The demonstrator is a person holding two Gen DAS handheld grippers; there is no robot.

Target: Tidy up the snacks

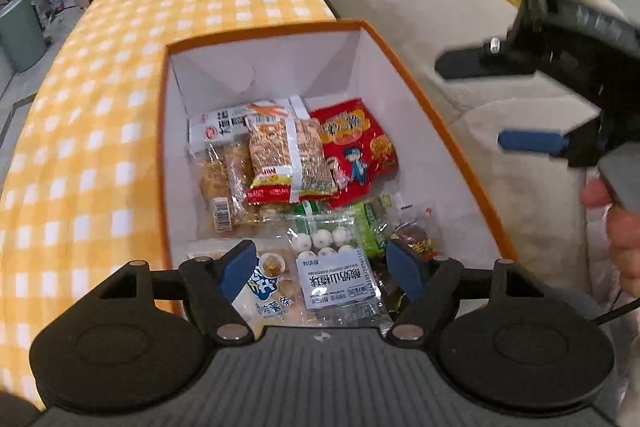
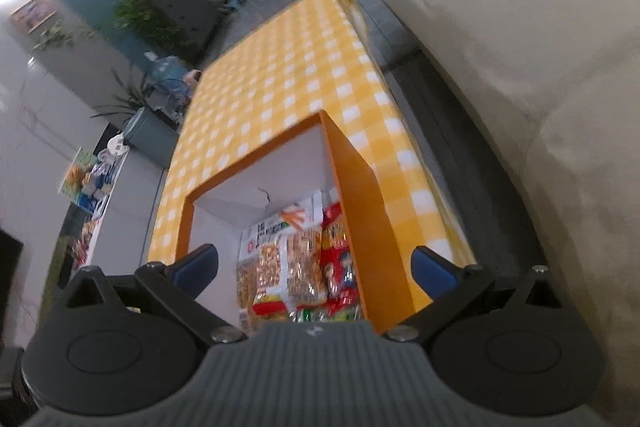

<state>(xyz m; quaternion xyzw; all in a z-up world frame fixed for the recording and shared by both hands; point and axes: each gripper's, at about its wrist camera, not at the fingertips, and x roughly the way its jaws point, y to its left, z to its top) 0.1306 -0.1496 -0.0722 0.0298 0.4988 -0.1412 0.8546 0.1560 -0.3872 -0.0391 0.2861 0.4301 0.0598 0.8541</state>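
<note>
Box [image 1: 432,99] on checked surface [image 1: 120,107]: snacks [image 1: 288,159] laid flat inside for packing; left tool [image 1: 320,267] and right tool [image 2: 316,267] spread, empty, above it.

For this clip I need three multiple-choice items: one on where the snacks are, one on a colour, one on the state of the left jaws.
1. Where do the snack packets lie?
A. On the sofa
B. Inside the box
C. On the floor

2. What colour is the box rim?
A. Orange
B. Green
C. Black

3. How do the jaws of the left gripper stand?
A. Shut on a packet
B. Shut on nothing
C. Open, gripping nothing

Key: 1 B, the packets rest on the box's white bottom. 2 A, an orange edge runs round the white walls. 3 C, the blue pads stand wide apart above the packets, pressing none.
</note>
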